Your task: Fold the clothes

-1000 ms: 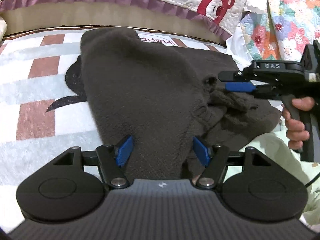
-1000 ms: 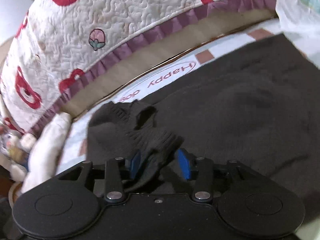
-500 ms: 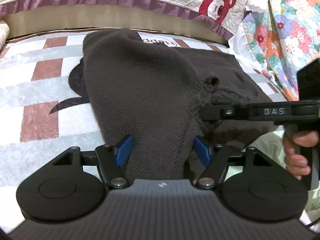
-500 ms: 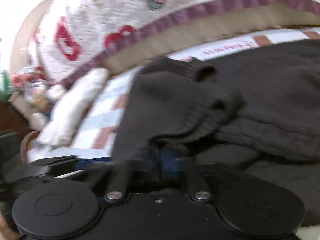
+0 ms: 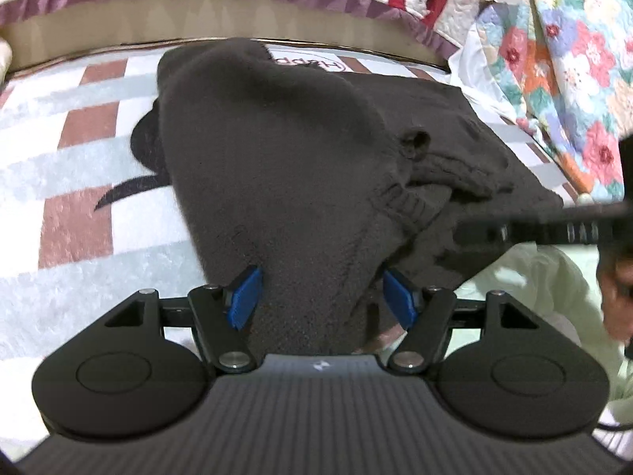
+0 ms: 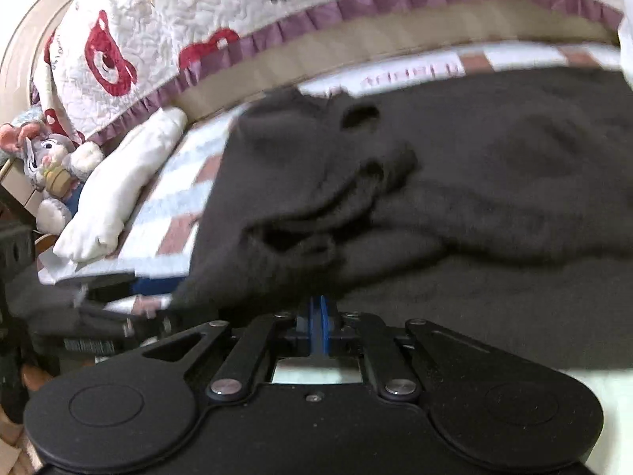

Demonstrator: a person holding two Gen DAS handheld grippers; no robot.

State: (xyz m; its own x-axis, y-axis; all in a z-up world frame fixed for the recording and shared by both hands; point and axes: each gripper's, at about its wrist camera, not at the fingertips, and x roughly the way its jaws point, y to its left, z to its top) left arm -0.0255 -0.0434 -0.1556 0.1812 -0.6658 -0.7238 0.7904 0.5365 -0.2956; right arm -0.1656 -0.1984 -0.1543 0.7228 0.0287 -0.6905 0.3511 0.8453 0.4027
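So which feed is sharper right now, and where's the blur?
Left wrist view: mostly sharp on the dark brown knitted sweater; only the right gripper crossing at the right edge is smeared. Right wrist view: motion blur throughout, sweater folds and the white plush checked blanket soft. Both bend straight edges, fisheye.

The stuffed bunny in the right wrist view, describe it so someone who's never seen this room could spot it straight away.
Start at the quilted bedspread with red bears, then follow its purple frill down to the left edge. The stuffed bunny sits there beside a white pillow; it is the only toy in sight, grey-faced with pink ears.
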